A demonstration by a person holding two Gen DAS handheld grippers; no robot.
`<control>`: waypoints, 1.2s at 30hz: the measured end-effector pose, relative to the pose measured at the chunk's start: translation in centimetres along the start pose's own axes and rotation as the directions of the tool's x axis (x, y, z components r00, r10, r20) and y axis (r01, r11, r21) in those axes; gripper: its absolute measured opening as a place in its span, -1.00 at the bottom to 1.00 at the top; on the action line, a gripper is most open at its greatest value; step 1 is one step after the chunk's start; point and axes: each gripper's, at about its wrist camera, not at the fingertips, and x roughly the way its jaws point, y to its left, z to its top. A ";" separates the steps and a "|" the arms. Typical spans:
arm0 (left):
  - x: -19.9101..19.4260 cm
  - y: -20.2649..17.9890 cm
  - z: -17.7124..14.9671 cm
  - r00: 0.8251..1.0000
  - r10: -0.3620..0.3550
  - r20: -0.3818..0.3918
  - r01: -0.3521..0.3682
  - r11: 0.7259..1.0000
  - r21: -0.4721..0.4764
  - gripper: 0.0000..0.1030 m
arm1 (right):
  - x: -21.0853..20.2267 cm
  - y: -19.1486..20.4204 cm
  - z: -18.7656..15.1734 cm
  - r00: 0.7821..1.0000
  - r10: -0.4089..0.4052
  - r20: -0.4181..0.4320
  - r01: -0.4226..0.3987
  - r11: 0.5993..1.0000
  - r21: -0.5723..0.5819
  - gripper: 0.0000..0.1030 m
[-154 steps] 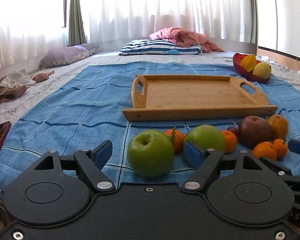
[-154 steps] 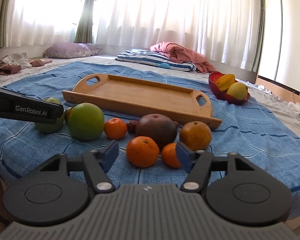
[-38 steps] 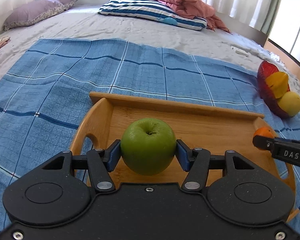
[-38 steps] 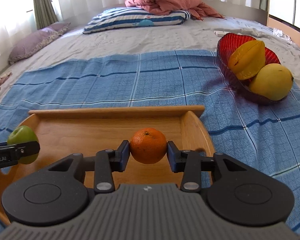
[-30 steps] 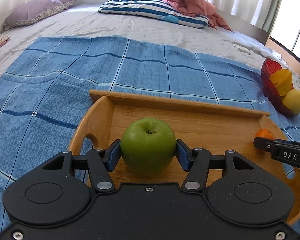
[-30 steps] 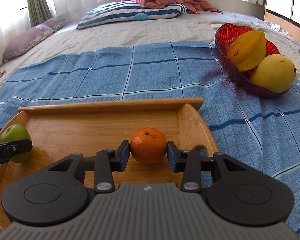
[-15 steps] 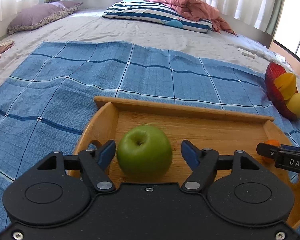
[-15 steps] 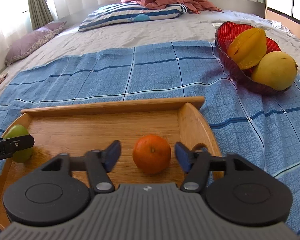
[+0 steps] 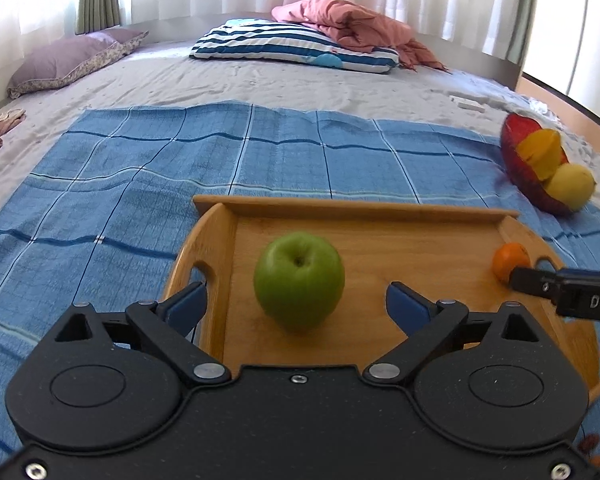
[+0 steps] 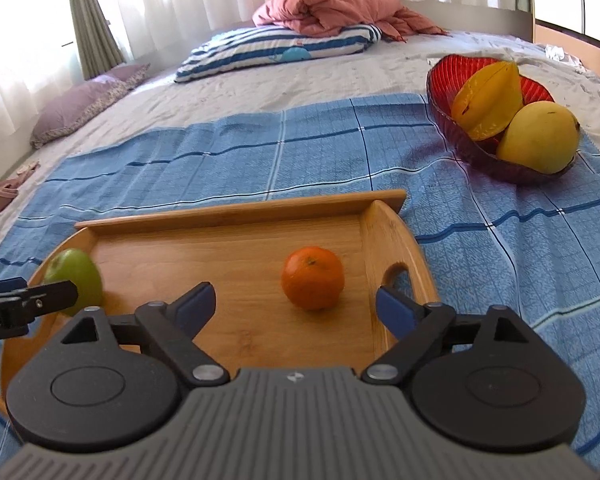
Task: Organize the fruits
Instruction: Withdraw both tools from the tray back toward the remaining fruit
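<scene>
Left claw (image 9: 296,306) released, spread wide around green apple (image 9: 299,279) resting at wooden tray's (image 9: 400,236) left end, right claw (image 10: 296,306) released around orange (image 10: 313,278) near right handle, apple partly hidden behind left finger in right view.

Green apple (image 9: 299,279), orange (image 10: 313,278) upright on tray (image 9: 412,216)
</scene>
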 end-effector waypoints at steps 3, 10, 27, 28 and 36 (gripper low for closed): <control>-1.4 -0.1 -1.2 1.000 -0.024 -0.001 0.024 1.000 0.010 0.87 | -1.6 0.1 -0.7 0.999 0.019 0.032 -0.019 1.000 -0.005 0.92; -4.9 -0.2 -3.8 0.998 -0.063 0.026 0.063 0.998 0.012 0.87 | -5.2 1.1 -2.7 0.992 0.053 0.110 -0.047 0.998 -0.051 1.00; -12.7 -1.6 -11.0 0.984 -0.134 0.118 0.130 0.991 0.045 0.93 | -10.9 1.3 -9.5 0.968 0.072 0.240 -0.059 0.996 -0.061 1.00; -13.0 -1.7 -11.4 0.983 -0.139 0.121 0.134 0.990 0.048 0.98 | -11.3 1.4 -10.1 0.967 0.068 0.247 -0.052 0.996 -0.069 1.00; -15.0 -2.4 -14.5 0.977 -0.133 0.169 0.123 0.990 0.071 0.99 | -13.7 1.5 -13.3 0.950 0.034 0.311 0.001 0.994 -0.110 1.00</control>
